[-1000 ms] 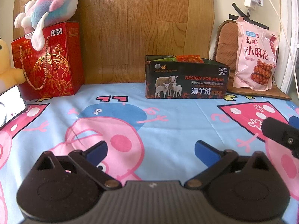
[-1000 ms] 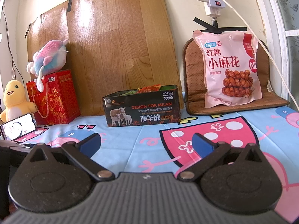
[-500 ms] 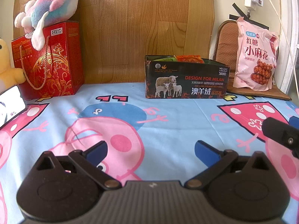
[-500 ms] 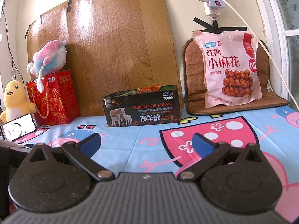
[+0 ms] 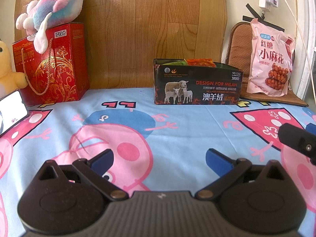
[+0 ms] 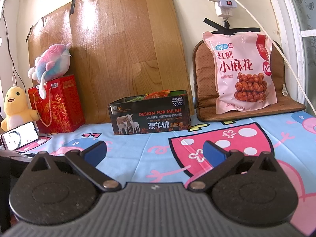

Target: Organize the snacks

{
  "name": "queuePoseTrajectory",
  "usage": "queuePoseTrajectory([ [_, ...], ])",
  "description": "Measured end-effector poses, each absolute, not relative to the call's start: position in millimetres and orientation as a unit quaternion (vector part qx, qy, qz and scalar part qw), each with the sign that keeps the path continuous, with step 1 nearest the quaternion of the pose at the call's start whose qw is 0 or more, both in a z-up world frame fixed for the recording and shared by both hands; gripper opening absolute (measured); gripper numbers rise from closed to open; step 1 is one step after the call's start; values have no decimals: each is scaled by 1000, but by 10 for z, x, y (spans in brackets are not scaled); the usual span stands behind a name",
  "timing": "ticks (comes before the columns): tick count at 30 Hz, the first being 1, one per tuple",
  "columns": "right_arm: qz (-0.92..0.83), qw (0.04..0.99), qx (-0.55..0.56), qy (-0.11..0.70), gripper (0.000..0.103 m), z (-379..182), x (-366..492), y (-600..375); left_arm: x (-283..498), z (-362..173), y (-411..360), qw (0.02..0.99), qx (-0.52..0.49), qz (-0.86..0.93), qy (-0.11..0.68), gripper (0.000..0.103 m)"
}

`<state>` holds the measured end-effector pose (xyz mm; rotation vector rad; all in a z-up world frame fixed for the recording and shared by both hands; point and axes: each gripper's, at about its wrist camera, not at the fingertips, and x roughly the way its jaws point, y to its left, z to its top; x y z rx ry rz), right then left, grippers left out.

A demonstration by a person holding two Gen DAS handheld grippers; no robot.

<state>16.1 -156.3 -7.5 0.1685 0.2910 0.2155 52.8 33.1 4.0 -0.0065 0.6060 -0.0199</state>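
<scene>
Both the left tongs (image 5: pixel 159 158) and the right tongs (image 6: pixel 155 151) were spread wide and empty, low over the bed sheet (image 5: pixel 177 130), while the pink snack bag (image 6: pixel 244 73) stood upright at 1 o'clock, nearer the right tongs, beside the box (image 6: pixel 150 116).

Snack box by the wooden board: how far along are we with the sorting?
Done: the black box already holds some orange and green packets. In hand: nothing; the left claw and right claw are both open and empty above the cartoon sheet. Left: the big pink snack bag leans upright on the brown cushion, outside the box.
</scene>
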Motion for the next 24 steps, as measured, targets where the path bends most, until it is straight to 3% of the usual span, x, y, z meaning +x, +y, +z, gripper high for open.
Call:
queuePoseTrajectory([
  [24, 106, 980, 90, 145, 103, -76, 164, -1562, 545, 13, 338, 953, -2, -4, 303, 103],
])
